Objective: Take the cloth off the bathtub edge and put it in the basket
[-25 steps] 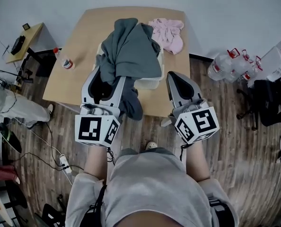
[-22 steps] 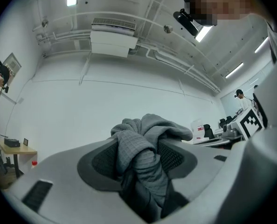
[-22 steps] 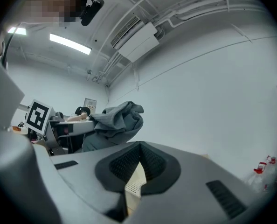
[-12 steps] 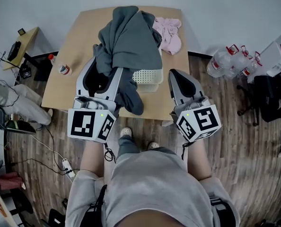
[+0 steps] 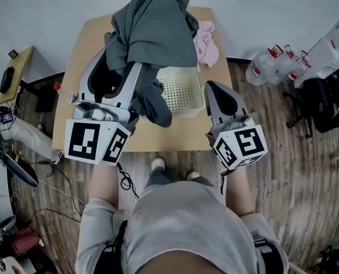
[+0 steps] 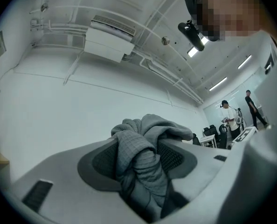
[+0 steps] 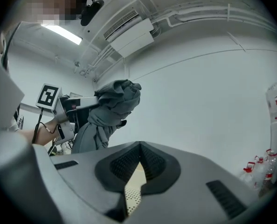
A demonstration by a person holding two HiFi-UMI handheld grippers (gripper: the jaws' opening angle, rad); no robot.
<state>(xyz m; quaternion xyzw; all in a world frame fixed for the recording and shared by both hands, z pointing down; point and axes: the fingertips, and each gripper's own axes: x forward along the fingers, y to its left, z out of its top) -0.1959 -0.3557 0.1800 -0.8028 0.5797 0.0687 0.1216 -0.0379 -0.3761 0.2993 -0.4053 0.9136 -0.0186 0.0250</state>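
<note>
here left claw (image 6: 139, 146) pinches bunched waffle-knit grey cloth (image 5: 155, 27); right claw (image 7: 139, 148) closed, empty.

The grey cloth (image 5: 155, 30) is bunched up and lifted above the desk (image 5: 72, 96), pinched between the jaws of the left gripper (image 5: 119, 76). Its loose end hangs down over the near left rim of the basket (image 5: 186, 93). The basket is cream with perforated walls and stands upright on the front right part of the desk.

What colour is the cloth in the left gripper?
The cloth is dark grey; the head view shows it best.
</note>
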